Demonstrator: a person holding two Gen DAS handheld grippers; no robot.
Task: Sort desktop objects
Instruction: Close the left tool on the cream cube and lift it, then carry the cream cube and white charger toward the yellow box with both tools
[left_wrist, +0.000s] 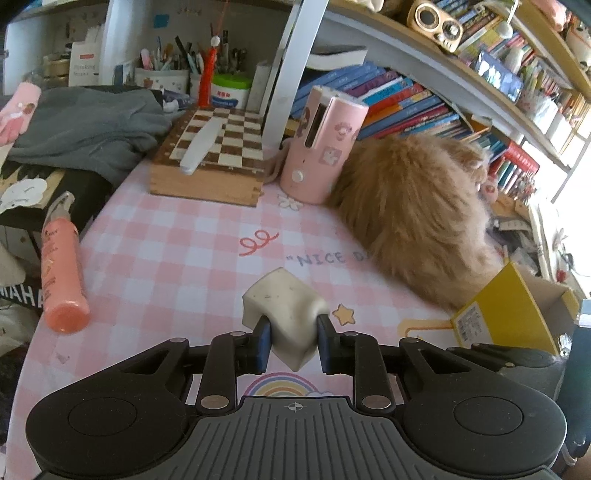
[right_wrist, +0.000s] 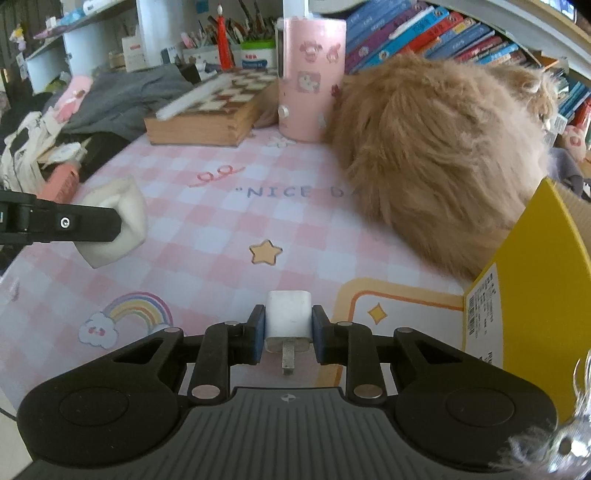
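Left wrist: left gripper (left_wrist: 291, 341) pinches a white eraser block (left_wrist: 284, 314), lifted above pink check mat (left_wrist: 166, 240), near side of the fluffy cat (left_wrist: 413, 206).

Right wrist: right gripper (right_wrist: 288, 338) clamped on white charger plug (right_wrist: 288, 319), prong twd camera, low over mat, near the cat; yellow box (right_wrist: 535, 314) beside the cat.
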